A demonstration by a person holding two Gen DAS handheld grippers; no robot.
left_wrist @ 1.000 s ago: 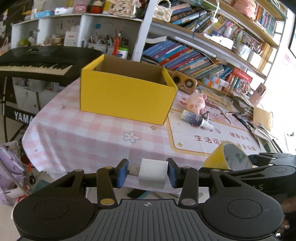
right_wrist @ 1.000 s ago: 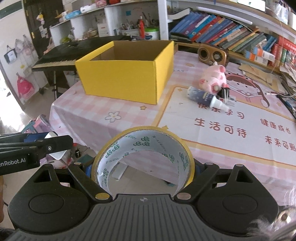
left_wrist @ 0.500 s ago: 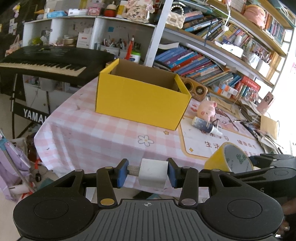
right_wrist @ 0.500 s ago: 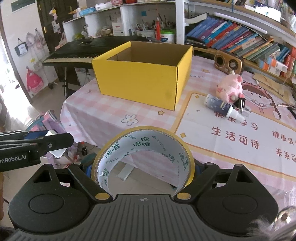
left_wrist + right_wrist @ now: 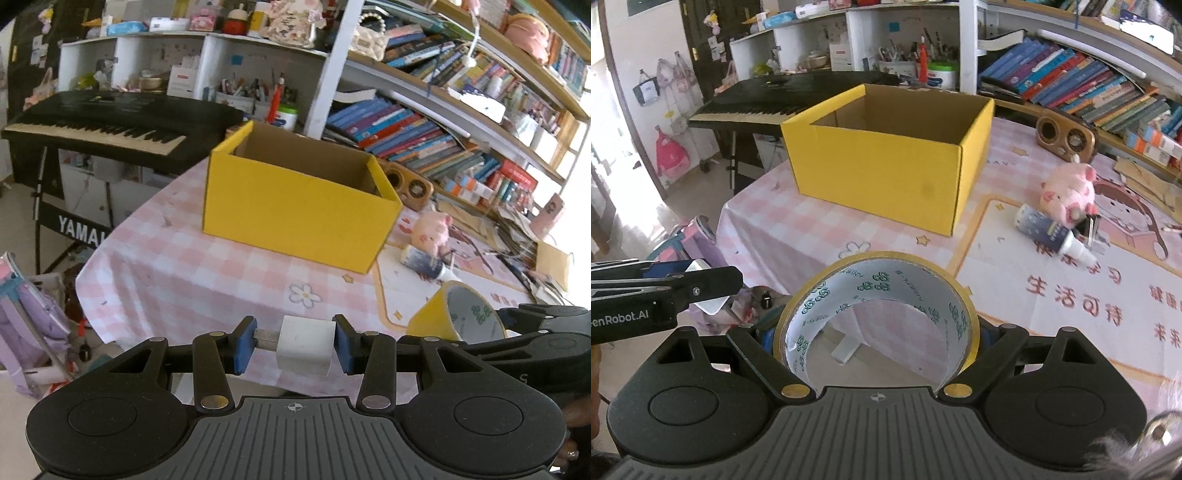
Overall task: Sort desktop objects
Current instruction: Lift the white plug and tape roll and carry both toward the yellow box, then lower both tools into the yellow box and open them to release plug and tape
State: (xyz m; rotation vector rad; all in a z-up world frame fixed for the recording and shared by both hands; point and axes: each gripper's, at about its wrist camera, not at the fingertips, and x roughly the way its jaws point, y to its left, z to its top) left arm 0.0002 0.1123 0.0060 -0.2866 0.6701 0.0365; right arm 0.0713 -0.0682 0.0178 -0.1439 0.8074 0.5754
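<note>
My left gripper [image 5: 294,345] is shut on a white charger cube [image 5: 306,345], its metal prongs against the left blue pad, held off the table's near edge. My right gripper [image 5: 877,332] is shut on a wide yellow tape roll [image 5: 877,291], also seen in the left wrist view as a tape roll [image 5: 456,314] at the right. An open yellow cardboard box [image 5: 299,206] [image 5: 886,173] stands ahead on the pink checked tablecloth. A pink pig plush [image 5: 1067,194], a dark bottle with a white tip [image 5: 1051,232] and a small binder clip [image 5: 1091,227] lie to the box's right.
A black keyboard [image 5: 103,125] stands left of the table [image 5: 177,273]. Bookshelves [image 5: 424,133] run behind the box, with a wooden speaker [image 5: 1065,138] on the table's far side. Bags and clutter sit on the floor at the left. The left gripper shows at the right wrist view's left edge.
Both hands have drawn back and shifted left, so the box and table objects now sit further right and smaller. Both grips are unchanged.
</note>
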